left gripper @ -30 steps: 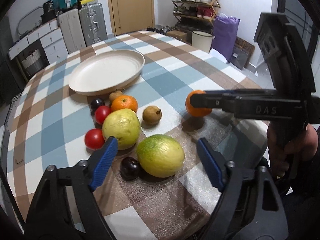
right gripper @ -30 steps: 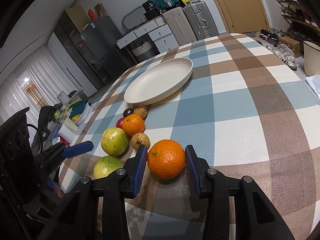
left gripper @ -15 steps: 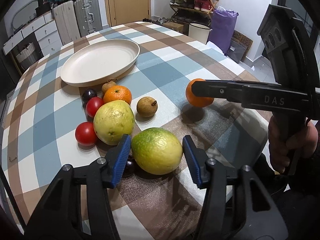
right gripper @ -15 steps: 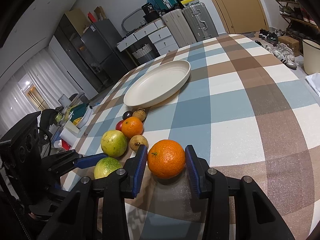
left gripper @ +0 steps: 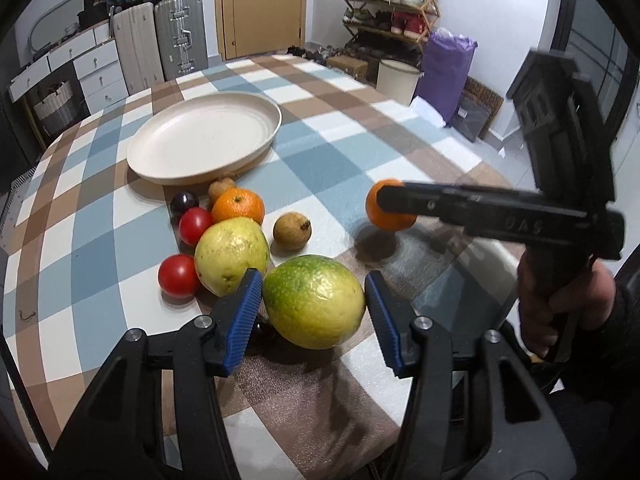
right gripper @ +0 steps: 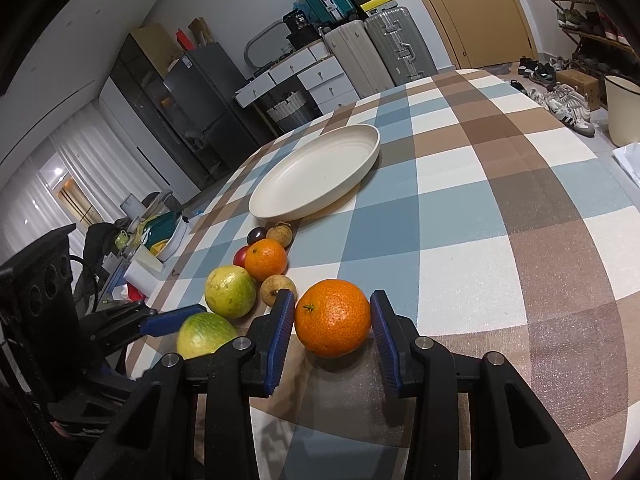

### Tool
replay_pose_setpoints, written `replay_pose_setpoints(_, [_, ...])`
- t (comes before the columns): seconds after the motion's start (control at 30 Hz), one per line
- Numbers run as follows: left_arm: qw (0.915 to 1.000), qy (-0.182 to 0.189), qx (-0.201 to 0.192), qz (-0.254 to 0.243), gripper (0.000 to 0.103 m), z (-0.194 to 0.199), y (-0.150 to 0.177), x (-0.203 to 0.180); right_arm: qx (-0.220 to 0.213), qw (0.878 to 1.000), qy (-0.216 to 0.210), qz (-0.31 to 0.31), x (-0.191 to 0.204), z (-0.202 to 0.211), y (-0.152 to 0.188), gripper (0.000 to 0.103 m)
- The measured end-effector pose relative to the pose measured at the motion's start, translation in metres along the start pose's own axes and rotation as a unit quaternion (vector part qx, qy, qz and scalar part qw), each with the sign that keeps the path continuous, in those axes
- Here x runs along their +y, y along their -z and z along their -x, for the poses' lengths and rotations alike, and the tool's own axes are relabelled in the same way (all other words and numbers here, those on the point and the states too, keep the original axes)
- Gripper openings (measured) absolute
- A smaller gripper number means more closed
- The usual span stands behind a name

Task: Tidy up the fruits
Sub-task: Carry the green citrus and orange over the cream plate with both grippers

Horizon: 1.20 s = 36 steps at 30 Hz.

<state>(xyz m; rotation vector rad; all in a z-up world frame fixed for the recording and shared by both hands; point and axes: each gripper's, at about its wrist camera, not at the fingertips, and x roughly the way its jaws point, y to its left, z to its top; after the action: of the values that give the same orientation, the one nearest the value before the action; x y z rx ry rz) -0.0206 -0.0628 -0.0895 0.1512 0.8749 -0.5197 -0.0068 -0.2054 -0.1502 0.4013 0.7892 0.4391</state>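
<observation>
A big green-yellow citrus (left gripper: 314, 302) lies near the table's front edge, and my left gripper (left gripper: 312, 280) is shut on it, a blue pad touching each side. A little to the right, my right gripper (right gripper: 332, 296) is shut on an orange (right gripper: 332, 318), which hangs just above its shadow (left gripper: 376, 240). Behind the citrus cluster a yellow-green fruit (left gripper: 232, 254), a second orange (left gripper: 238, 208), two red tomatoes (left gripper: 178, 276), a dark plum (left gripper: 184, 202) and two brown fruits (left gripper: 292, 230). Beyond them stands an empty cream plate (left gripper: 160, 178). A dark fruit (left gripper: 262, 330) is half hidden under my left finger.
The checked tablecloth (right gripper: 480, 208) runs bare to the right of and behind the plate. The table's rounded edge (left gripper: 404, 412) is close under both grippers. A hand (left gripper: 560, 312) holds the right gripper's handle. Suitcases, drawers and a shoe rack stand beyond the table.
My left gripper's jaws came in from wide open and now clasp the green-yellow citrus. The right gripper has kept still with the orange in it.
</observation>
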Motion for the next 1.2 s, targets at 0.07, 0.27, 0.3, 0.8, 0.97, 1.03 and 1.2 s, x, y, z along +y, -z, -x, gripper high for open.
replay_pose_setpoints(0.07, [1.0000,0.003,-0.007,0.000,0.050,0.006,-0.004,0.000,0.000,1.000,0.001,-0.001,0.000,0.000,0.000,0.040])
replay_pose_setpoints(0.27, [0.9995,0.002,-0.032,0.000,0.050,0.023,-0.018,0.000,-0.009,1.000,-0.005,0.002,0.003,0.006,-0.004,0.040])
replay_pose_setpoints(0.3, [0.9993,0.002,-0.039,0.000,0.050,0.027,-0.022,0.002,-0.011,1.000,-0.007,0.003,0.004,0.007,-0.006,0.040])
replay_pose_setpoints(0.8, [0.9973,-0.005,-0.068,0.027,0.050,0.025,-0.082,0.050,-0.022,0.999,-0.043,0.008,0.010,-0.008,-0.043,0.040])
replay_pose_setpoints(0.97, [0.9964,-0.001,-0.068,0.050,0.050,0.014,-0.106,0.074,-0.018,0.999,-0.051,0.008,0.014,-0.024,-0.068,0.040])
replay_pose_setpoints(1.03, [0.9962,-0.002,-0.067,0.055,0.050,0.009,-0.116,0.084,-0.014,0.998,-0.053,0.012,0.017,-0.032,-0.079,0.040])
replay_pose_setpoints(1.2, [0.9962,0.000,-0.057,0.065,0.050,-0.010,-0.137,0.108,-0.006,0.998,-0.067,0.007,0.020,-0.053,-0.106,0.040])
